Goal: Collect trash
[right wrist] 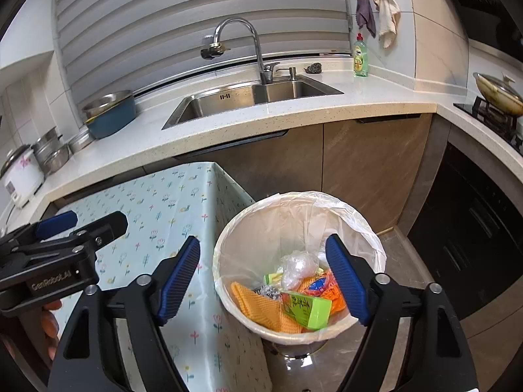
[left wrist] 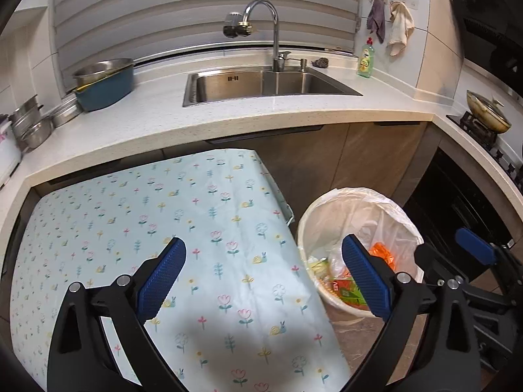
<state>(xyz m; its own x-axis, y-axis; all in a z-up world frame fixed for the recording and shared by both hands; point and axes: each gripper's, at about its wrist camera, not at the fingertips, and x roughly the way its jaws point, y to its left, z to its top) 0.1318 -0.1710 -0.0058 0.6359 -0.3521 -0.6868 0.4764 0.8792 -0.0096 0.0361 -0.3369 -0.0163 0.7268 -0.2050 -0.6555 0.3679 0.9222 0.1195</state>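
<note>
Left gripper (left wrist: pixel 263 277) spread wide, nothing between its ribbed blue pads (left wrist: pixel 161 281); black arms with silver pivot screws. It hangs over the edge of a small table under a pale blue tablecloth (left wrist: pixel 157 222) printed with flowers and snails, creased, smooth like plastic sheet. Right pad overlaps the round white trash bin (left wrist: pixel 305 228), lined with a thin translucent bag (left wrist: pixel 395 215). Trash sits inside: orange mesh piece (left wrist: pixel 382 251), green carton (left wrist: pixel 348 289). Bin stands on the floor just beside the table. Right gripper (left wrist: pixel 474 248) edges in at far right. Behind: speckled stone countertop (left wrist: pixel 228 121), curved front, stainless sink (left wrist: pixel 271 85), chrome gooseneck faucet (left wrist: pixel 261 13), green dish soap bottle (left wrist: pixel 366 58), cloths on hooks, dark blue basin (left wrist: pixel 108 88) with steel bowl in it, wok (left wrist: pixel 488 111) on the gas stove.

Right wrist view: right gripper (right wrist: pixel 263 277) also spread wide, empty, directly over the bin (right wrist: pixel 228 238). Contents clearer here: orange waffle-textured cloth (right wrist: pixel 258 303), lime-green box (right wrist: pixel 309 310), crumpled clear plastic (right wrist: pixel 299 266), orange net (right wrist: pixel 327 285), steel scourer (right wrist: pixel 268 292). Left gripper (right wrist: pixel 75 225) at left over the tablecloth, fingers of a hand (right wrist: pixel 49 323) beneath it. Wood-grain cabinet doors (right wrist: pixel 369 166) below the counter, white rice cooker (right wrist: pixel 21 176) and stacked steel pots (right wrist: pixel 52 153) far left, grey slatted blind (right wrist: pixel 196 16) behind the sink, dark glossy floor (right wrist: pixel 310 369).
</note>
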